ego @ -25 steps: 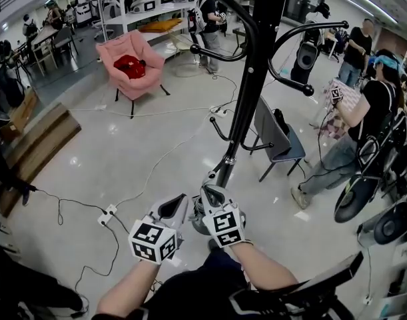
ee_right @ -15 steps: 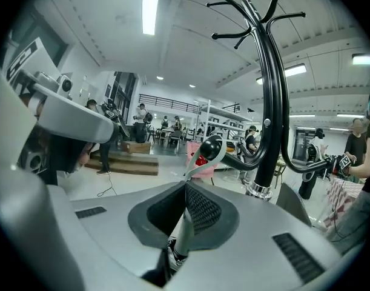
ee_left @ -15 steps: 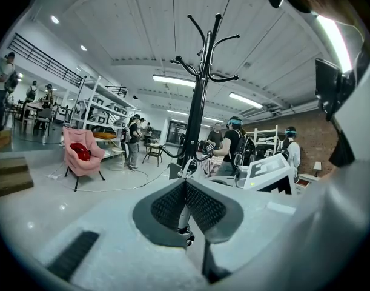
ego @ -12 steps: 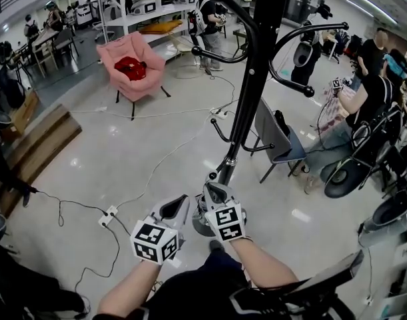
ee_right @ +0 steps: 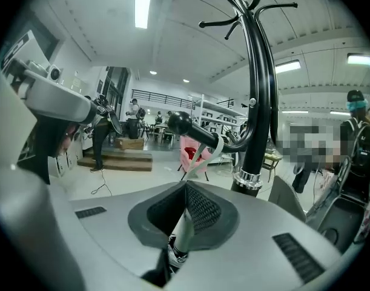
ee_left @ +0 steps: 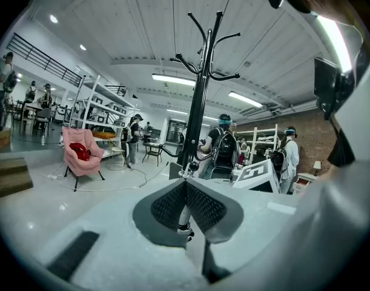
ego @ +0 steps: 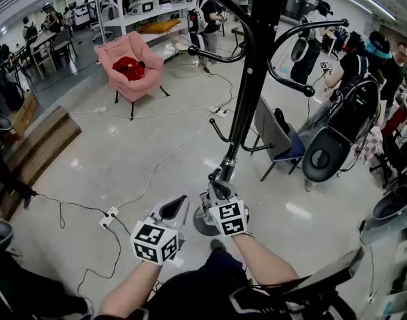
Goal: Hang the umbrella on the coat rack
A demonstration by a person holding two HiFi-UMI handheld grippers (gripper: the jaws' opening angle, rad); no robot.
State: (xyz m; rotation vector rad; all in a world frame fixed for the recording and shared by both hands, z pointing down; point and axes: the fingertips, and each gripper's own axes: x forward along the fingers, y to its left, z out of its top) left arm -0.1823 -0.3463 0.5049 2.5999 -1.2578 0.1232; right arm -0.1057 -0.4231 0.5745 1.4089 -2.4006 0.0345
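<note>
down by the rack, at its low hook, is where it's all happening – the right gripper has its jaws pinched together at the top of the umbrella. it's a slim pale thing that runs down between the jaws, with a dark end at the bottom. its white strap comes up from the jaw tips and looks looped over the hook, between the ball end and the pole

progress-wise i'd call it nearly done. the umbrella is up at the rack and the strap seems to be on, but i reckon the gripper is carrying the weight, not the hook. what's left is letting go and seeing whether the strap holds – i can't tell how far onto the hook it sits, so it could slide off past the ball end

left gripper is closed on nothing, tips touching, just beside the right one. past its jaws you can see the umbrella hanging under the hook, a bit ahead and not touching

head view mostly hides the umbrella under the right gripper, so the gripper views are the ones to trust here
</note>
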